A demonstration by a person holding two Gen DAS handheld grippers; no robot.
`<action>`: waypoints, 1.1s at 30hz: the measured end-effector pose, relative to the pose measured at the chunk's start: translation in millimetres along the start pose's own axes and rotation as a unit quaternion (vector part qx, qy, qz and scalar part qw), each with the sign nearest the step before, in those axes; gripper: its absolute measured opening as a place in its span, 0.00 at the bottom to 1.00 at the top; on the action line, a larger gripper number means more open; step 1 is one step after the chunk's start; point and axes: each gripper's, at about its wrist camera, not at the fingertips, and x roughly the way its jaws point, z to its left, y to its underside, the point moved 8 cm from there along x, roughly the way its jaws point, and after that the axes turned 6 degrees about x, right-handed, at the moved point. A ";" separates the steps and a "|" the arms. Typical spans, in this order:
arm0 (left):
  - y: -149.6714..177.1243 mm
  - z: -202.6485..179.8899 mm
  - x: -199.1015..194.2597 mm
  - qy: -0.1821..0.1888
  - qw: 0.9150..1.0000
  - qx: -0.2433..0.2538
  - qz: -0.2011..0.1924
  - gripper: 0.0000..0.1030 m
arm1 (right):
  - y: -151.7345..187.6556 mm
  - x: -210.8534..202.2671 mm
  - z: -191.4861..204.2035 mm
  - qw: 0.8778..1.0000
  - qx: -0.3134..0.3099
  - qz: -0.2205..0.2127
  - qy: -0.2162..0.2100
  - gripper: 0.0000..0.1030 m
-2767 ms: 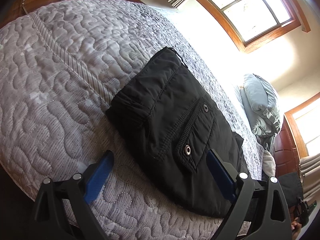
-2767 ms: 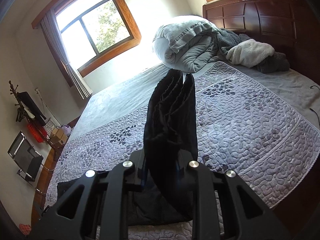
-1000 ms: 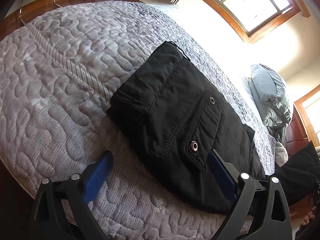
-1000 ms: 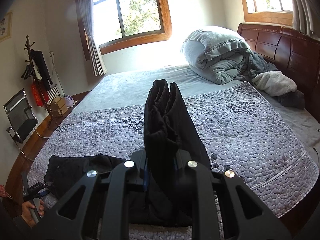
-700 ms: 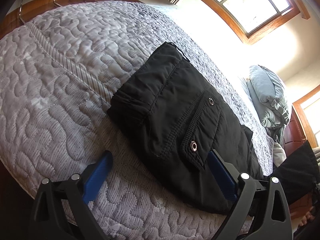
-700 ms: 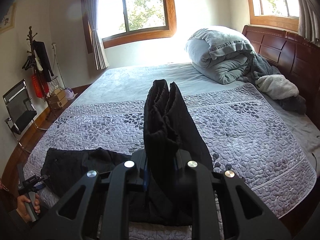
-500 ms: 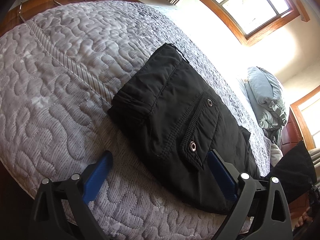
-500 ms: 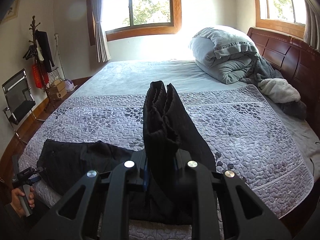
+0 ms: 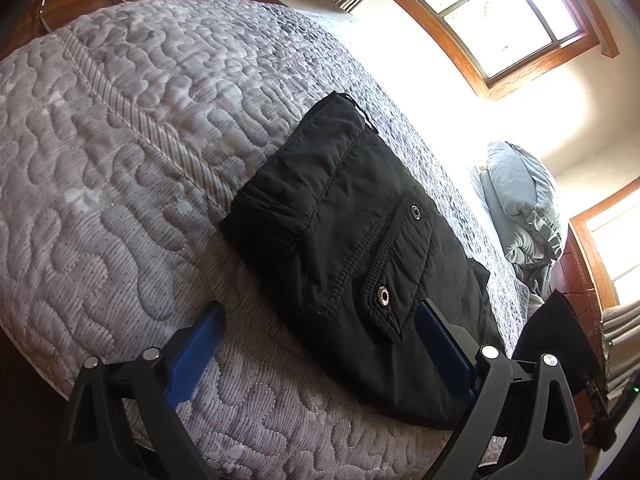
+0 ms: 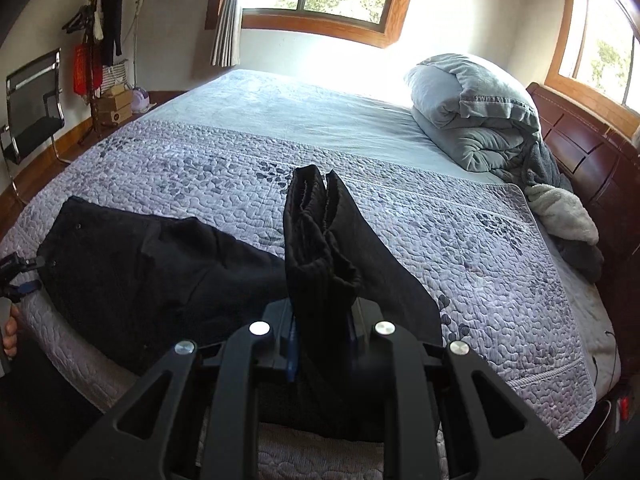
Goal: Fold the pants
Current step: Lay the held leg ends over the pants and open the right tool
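Observation:
Black pants [image 9: 360,240] lie on the grey quilted bedspread [image 9: 120,160], waist end nearest, with a snap-flap pocket facing up. My left gripper [image 9: 320,332] is open and low over the bed's front edge; its right blue pad [image 9: 440,344] overlaps the pants' near edge and the left pad is over bare quilt. In the right wrist view my right gripper [image 10: 322,344] is shut on the bunched leg ends [image 10: 320,240], held up above the bed. The rest of the pants [image 10: 152,272] stretches left toward the left gripper [image 10: 20,276].
A rolled grey duvet [image 10: 472,112] and loose blankets [image 10: 564,216] sit by the dark wooden headboard [image 10: 584,148]. A black chair [image 10: 32,108], a coat rack [image 10: 100,20] and boxes [image 10: 116,106] stand on the floor at the left. A hand [image 10: 10,332] holds the left gripper.
My right gripper has sunk and rolled with the leg ends still in it, bringing the waist end and left gripper further into its view. The left gripper has barely shifted.

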 end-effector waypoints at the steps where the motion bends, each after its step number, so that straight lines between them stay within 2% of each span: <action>1: -0.1 0.8 -0.8 0.001 1.000 -0.001 0.000 0.93 | 5.5 5.4 7.4 1.000 -0.015 0.006 0.005 0.16; 6: 0.6 3.1 -5.9 0.007 1.000 -0.005 -0.003 0.93 | 32.0 28.7 37.4 0.996 -0.079 0.026 0.030 0.16; 16: -0.6 8.8 -12.6 0.016 1.000 -0.010 -0.003 0.93 | 57.0 47.4 69.3 0.986 -0.151 0.036 0.056 0.16; 26: -2.3 11.3 -16.5 0.024 1.000 -0.015 -0.005 0.93 | 93.5 74.4 101.7 0.964 -0.245 0.042 0.096 0.16; 29: -2.8 12.0 -16.9 0.025 1.000 -0.016 -0.005 0.93 | 105.8 82.3 106.0 0.959 -0.261 0.049 0.098 0.16; 33: -2.9 11.4 -17.1 0.027 1.000 -0.016 -0.005 0.93 | 114.3 90.1 107.4 0.962 -0.251 0.062 0.084 0.17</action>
